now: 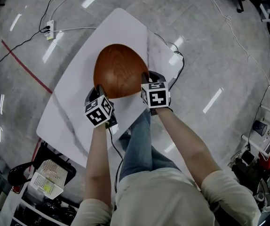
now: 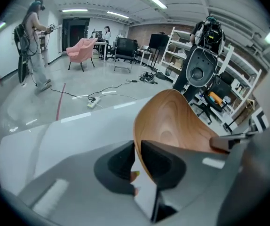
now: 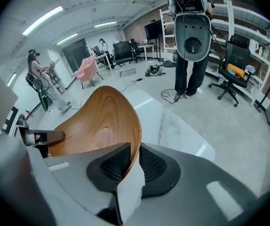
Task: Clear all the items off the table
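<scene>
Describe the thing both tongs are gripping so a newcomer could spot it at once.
Find the white table on the grey floor. Over it is a wide, egg-shaped wooden bowl, pinched at its near rim by the left tongs and right tongs. It is the only brown, grained thing over that plain white top.

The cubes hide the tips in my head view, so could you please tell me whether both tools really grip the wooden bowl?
Observer: Yes. The left gripper view shows the left tool pinching the bowl at its rim, one pad on each side.
Operator: Thank you. And the right one?
Observer: The right tool is shut on the rim in the same way.
Operator: Is anyone near the table?
Observer: A person stands on the floor beyond the far end of the table.
</scene>
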Available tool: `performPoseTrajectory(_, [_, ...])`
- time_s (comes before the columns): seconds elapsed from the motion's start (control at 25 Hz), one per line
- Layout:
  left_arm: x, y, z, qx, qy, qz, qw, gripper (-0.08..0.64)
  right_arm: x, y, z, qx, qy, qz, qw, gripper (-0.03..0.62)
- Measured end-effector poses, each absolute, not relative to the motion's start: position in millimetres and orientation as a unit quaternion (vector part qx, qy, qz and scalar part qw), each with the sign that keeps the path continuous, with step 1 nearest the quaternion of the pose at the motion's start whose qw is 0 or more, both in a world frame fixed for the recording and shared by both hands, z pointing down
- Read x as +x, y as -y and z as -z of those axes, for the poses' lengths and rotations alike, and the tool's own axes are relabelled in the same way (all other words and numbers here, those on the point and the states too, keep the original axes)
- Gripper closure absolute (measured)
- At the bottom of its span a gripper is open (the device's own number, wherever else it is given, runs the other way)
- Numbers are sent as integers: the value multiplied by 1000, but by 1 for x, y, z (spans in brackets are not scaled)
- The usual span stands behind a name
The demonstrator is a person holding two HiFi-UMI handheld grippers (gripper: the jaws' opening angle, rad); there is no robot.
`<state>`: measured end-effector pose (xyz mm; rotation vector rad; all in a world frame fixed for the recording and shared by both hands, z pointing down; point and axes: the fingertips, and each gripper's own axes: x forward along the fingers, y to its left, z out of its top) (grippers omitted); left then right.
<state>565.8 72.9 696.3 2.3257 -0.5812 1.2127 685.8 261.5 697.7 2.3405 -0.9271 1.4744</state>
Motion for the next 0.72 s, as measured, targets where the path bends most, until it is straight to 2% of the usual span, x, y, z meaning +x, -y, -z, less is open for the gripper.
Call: performPoseTrajectory(0.72, [432, -70, -606, 841, 251, -402, 262, 514, 575, -244, -597, 805, 349, -462, 130, 545])
